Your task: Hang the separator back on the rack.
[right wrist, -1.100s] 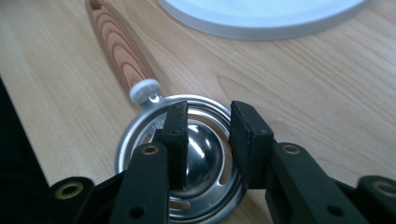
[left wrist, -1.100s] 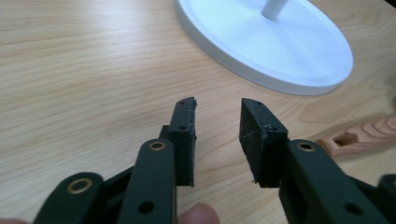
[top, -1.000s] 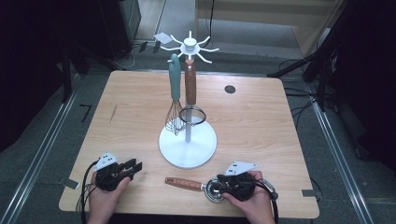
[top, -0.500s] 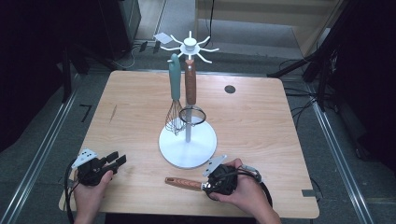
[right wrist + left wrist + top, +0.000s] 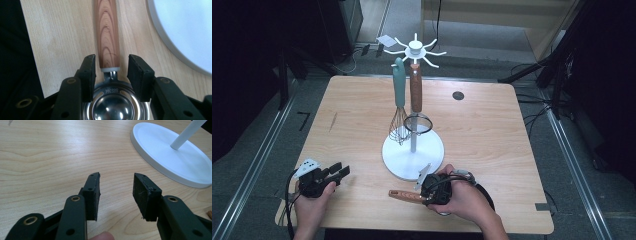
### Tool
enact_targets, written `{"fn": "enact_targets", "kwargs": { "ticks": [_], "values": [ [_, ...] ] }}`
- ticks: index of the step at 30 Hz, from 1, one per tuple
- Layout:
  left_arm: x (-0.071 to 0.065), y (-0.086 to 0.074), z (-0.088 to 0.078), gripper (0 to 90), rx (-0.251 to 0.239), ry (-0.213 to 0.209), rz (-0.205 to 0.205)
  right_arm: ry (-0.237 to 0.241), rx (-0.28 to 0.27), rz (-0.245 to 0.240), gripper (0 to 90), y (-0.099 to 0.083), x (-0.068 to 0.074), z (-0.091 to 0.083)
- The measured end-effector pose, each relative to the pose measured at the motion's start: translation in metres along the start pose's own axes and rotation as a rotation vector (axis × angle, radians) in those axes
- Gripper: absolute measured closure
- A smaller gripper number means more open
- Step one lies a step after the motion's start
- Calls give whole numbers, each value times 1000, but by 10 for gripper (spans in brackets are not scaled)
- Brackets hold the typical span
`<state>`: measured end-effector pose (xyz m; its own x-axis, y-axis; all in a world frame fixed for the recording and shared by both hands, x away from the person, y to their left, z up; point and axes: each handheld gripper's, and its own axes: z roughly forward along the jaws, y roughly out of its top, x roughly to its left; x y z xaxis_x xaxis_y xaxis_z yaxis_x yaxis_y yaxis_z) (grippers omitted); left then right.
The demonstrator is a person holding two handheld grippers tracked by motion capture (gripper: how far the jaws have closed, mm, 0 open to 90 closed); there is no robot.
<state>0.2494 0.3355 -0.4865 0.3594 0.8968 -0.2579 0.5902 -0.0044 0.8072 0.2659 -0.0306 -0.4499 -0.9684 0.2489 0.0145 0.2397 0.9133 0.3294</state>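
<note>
Counter: wood, carries all. Stand: white, central, whisk and strainer hung. Scoop: flat on counter just before stand, wooden handle, steel bowl. Right gripper: jaws just closing, astride scoop's neck, gaps showing. Left gripper: jaws apart, empty.

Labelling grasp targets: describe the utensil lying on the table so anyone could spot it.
Start at the white utensil stand mid-table, where a whisk and a wood-handled strainer hang. Just in front of its base, near the table's front edge, lies a utensil with a wood-grain handle and steel head, between the right gripper fingers. It alone lies flat.
</note>
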Motion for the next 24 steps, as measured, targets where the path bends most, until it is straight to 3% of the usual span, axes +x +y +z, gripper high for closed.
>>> {"fn": "enact_targets", "kwargs": {
  "ticks": [8,9,10,11,12,17,18,19,20,21,24],
  "values": [
    [-1,0,1,584,5,7,6,-17,48,-79,634,12,2,12],
    [-1,0,1,584,6,7,6,-21,69,-48,636,13,4,13],
    [-1,0,1,585,5,7,6,-25,63,-91,644,15,1,15],
    [-1,0,1,585,5,7,4,-25,63,-91,644,15,1,15],
    [0,0,1,585,5,6,3,-27,92,-59,649,15,3,14],
    [0,0,1,587,9,6,6,-24,105,-65,677,19,5,17],
    [0,0,1,587,11,5,6,-27,114,-46,682,20,6,17],
    [0,0,2,585,11,4,4,-26,98,-79,685,21,4,18],
    [0,0,1,585,11,3,5,-31,92,-78,691,21,3,19],
    [0,0,1,583,12,4,4,-40,131,-29,694,23,7,18],
    [0,0,2,564,12,-2,0,-67,141,-23,701,24,12,18]
  ]
}}
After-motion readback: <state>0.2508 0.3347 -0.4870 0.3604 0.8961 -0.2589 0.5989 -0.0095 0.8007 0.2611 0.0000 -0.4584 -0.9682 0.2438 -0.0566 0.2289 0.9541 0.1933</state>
